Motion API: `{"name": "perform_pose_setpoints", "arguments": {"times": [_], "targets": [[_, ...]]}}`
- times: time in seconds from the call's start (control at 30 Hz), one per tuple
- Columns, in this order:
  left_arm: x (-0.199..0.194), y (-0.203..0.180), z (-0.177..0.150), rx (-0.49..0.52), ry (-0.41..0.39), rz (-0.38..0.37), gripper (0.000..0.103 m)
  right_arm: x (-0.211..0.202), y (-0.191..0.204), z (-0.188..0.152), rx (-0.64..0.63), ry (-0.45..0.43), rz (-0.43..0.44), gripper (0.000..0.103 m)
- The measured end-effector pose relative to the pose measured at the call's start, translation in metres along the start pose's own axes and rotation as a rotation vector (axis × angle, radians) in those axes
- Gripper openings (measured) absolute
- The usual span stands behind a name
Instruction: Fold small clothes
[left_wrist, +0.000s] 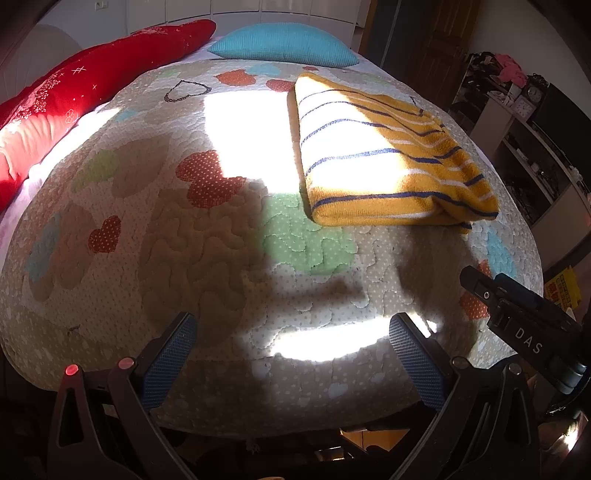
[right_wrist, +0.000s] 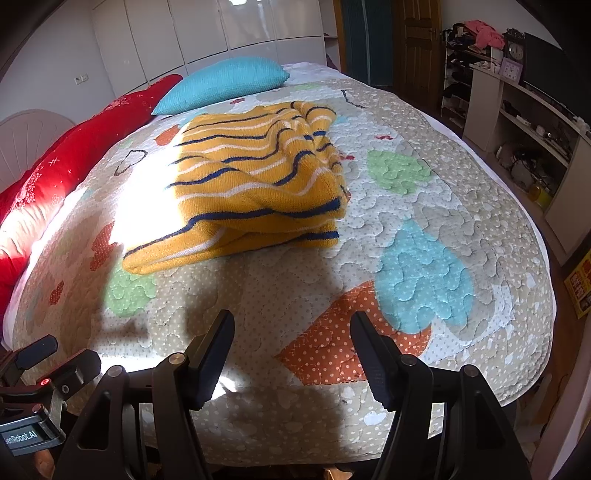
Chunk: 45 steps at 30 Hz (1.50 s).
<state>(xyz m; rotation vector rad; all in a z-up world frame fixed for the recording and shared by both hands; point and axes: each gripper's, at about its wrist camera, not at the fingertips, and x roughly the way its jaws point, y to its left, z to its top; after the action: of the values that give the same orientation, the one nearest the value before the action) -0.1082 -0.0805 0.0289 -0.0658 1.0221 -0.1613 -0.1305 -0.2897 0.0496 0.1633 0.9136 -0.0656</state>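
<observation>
A yellow knit garment (left_wrist: 388, 158) with blue and white stripes lies folded into a thick rectangle on the quilted bedspread (left_wrist: 207, 236). It also shows in the right wrist view (right_wrist: 255, 184), right of the bed's middle. My left gripper (left_wrist: 293, 332) is open and empty, held over the bed's near edge, well short of the garment. My right gripper (right_wrist: 291, 332) is open and empty too, near the front edge and short of the garment. Part of the right gripper's body (left_wrist: 524, 314) shows at the right of the left wrist view.
A teal pillow (left_wrist: 284, 46) and a red bolster (left_wrist: 92, 88) lie at the head and left side of the bed. Shelves (right_wrist: 528, 122) with clutter and a clock stand to the right. A wooden door (right_wrist: 417, 40) is at the back.
</observation>
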Motion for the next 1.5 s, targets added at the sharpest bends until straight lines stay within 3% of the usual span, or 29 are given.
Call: {"name": "perform_pose_setpoints", "arguments": {"times": [1.5], "targets": [[0.010, 0.000, -0.003, -0.008, 0.036, -0.019, 0.103, 0.006, 0.005, 0.005, -0.044, 0.001, 0.000, 0.072]]}}
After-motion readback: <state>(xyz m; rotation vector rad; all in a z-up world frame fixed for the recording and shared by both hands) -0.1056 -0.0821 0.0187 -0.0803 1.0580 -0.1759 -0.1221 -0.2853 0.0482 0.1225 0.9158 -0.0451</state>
